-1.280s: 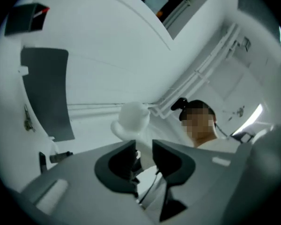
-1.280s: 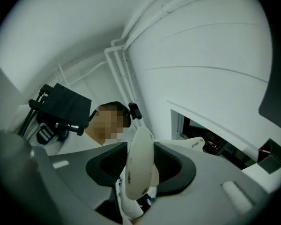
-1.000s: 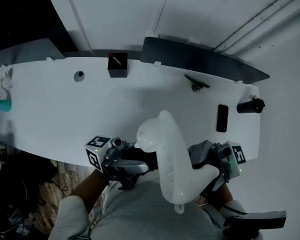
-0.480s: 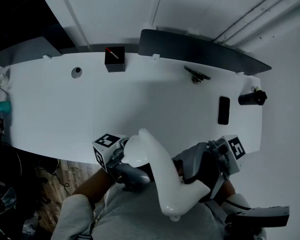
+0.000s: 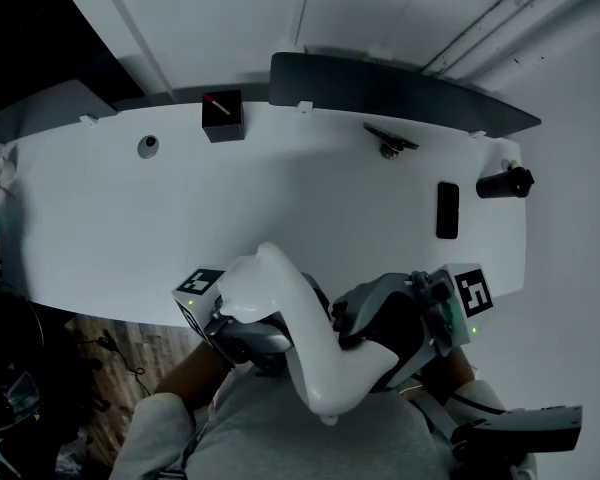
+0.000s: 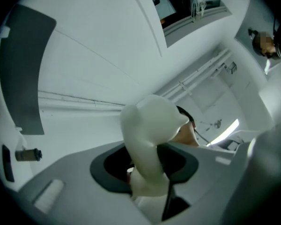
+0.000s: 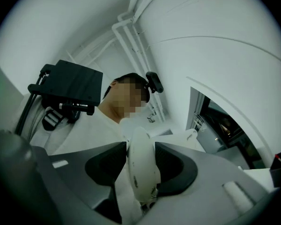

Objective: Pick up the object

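Note:
The object is a white, swan-shaped inflatable [image 5: 315, 353] with a curved neck and a rounded head. Both grippers hold it in the air in front of the person's torso, off the front edge of the white table [image 5: 110, 218]. My left gripper [image 5: 268, 330] has the neck [image 6: 147, 139] between its jaws, and they are closing on it. My right gripper [image 5: 352, 330] grips the thin body end [image 7: 141, 170] while its jaws ease open, the pads still touching it. The head [image 5: 248, 283] points left over the left gripper's marker cube.
On the table stand a black box [image 5: 222, 116] with a red stick on top, a small round knob [image 5: 148, 147], a black clip [image 5: 390, 140], a dark phone [image 5: 447, 210] and a black cylinder [image 5: 503, 183]. A dark panel [image 5: 400, 90] runs behind the table.
Both grippers have carried the inflatable down toward the person's body and a little left. Its head has sunk from over the table edge to above the left gripper.

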Action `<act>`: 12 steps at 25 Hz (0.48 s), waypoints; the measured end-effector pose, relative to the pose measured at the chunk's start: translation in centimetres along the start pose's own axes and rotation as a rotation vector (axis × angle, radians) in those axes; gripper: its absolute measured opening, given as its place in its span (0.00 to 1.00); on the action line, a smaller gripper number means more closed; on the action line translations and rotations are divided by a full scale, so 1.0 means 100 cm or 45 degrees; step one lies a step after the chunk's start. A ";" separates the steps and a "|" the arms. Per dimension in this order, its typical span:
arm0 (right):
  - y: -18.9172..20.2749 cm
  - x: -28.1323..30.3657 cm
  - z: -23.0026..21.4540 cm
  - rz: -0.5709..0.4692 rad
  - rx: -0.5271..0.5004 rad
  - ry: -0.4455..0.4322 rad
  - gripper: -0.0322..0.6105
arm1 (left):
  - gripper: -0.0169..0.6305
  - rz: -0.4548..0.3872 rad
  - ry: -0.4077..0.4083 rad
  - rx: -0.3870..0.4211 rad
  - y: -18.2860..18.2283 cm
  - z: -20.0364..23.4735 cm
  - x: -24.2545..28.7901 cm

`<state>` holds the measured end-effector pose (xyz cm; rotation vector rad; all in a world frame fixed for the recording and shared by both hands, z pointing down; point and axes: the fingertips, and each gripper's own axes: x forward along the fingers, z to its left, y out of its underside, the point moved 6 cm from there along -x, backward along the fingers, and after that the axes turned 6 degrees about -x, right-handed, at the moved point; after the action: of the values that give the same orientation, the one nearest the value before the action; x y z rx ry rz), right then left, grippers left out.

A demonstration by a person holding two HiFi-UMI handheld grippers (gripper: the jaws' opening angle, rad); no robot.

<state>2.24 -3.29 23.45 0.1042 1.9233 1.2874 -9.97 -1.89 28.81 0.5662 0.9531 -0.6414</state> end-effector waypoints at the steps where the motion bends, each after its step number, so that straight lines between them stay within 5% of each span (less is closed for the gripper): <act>1: 0.001 -0.003 -0.002 0.023 -0.013 0.043 0.37 | 0.28 0.002 -0.026 0.050 -0.003 -0.002 -0.002; 4: 0.001 -0.020 -0.011 0.102 -0.097 0.241 0.38 | 0.28 0.029 -0.164 0.283 -0.017 -0.012 -0.009; 7: 0.004 -0.044 -0.025 0.268 -0.262 0.547 0.35 | 0.27 0.089 -0.433 0.593 -0.035 -0.019 -0.020; 12: 0.030 -0.084 -0.064 0.797 -0.609 1.225 0.13 | 0.27 0.286 -0.935 1.055 -0.044 -0.016 -0.045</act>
<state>2.68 -10.57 31.67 -0.2201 2.3545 2.5217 -15.96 -2.66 31.32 1.0475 -0.1071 -0.9446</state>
